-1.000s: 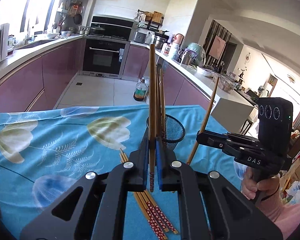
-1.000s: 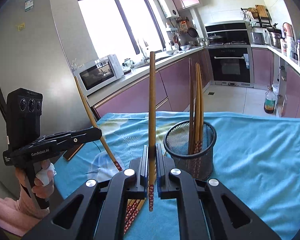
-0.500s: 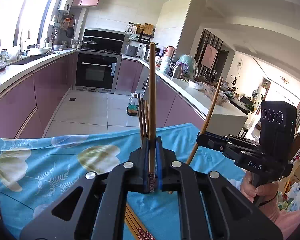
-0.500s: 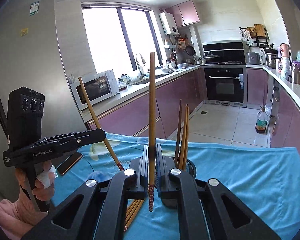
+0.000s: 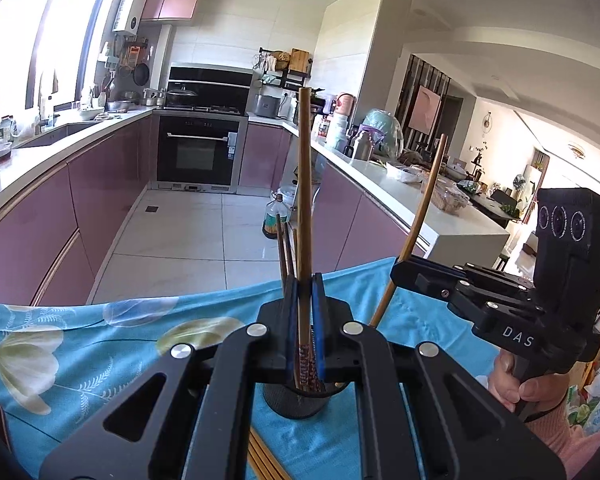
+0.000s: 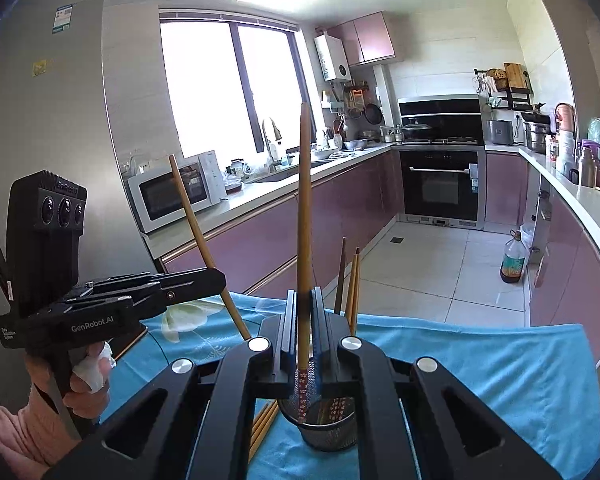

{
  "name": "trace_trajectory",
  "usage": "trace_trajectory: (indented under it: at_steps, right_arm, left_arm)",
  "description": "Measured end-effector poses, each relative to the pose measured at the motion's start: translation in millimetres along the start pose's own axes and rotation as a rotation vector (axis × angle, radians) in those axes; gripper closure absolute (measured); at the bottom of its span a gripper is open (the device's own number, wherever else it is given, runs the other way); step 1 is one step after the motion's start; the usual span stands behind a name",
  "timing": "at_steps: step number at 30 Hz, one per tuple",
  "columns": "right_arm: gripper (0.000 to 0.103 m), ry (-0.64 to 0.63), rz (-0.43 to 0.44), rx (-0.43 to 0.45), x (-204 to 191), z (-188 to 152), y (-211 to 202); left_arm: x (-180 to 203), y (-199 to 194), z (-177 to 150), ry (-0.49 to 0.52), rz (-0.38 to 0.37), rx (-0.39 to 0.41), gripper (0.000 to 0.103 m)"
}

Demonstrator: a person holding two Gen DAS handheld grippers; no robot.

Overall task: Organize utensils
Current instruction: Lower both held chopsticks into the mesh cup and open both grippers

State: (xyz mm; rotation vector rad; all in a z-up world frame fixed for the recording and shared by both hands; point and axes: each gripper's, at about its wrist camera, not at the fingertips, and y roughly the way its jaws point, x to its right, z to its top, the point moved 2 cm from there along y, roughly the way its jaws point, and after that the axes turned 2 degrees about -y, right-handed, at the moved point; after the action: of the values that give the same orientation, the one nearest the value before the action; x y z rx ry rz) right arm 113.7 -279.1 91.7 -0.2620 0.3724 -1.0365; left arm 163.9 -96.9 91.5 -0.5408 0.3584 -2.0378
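Chopsticks (image 5: 304,184) (image 6: 305,216) upright in both clamped jaws, blue floral tablecloth (image 5: 80,336), mauve kitchen cabinets (image 5: 100,184)

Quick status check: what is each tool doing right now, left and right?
Left tool: closed on one chopstick, held upright above the mesh holder.
Right tool: closed on one chopstick, also upright.

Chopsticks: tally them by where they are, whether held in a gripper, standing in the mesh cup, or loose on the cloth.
Held chopsticks: 2, one in the left gripper, one in the right gripper
Standing chopsticks in the mesh cup: 3
Loose chopsticks on the cloth: at least 3, partly hidden
Total: at least 8
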Motion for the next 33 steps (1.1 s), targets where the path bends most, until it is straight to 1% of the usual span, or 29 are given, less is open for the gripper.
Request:
trace_trajectory:
  at_steps: [2, 13, 23, 28, 33]
  right_arm:
    - [0.097, 0.0, -0.009, -0.006, 2, 0, 5]
    - [0.097, 0.022, -0.026, -0.093, 13, -18, 36]
    - [0.097, 0.023, -0.02, -0.192, 12, -32, 60]
    - [0.097, 0.032, -0.022, -0.226, 16, -36, 70]
    - [0.097, 0.041, -0.024, -0.243, 18, -38, 78]
  left_arm:
    - [0, 8, -3, 0.006, 0.016, -0.012, 0.095]
    - [-5, 51, -25, 0.023, 0.016, -0.125, 0.095]
    - [-12, 73, -47, 0.044, 0.015, -0.203, 0.095]
    - [-16, 85, -52, 0.036, 0.019, -0.235, 0.095]
    - [-16, 92, -51, 0.033, 0.019, -0.242, 0.095]
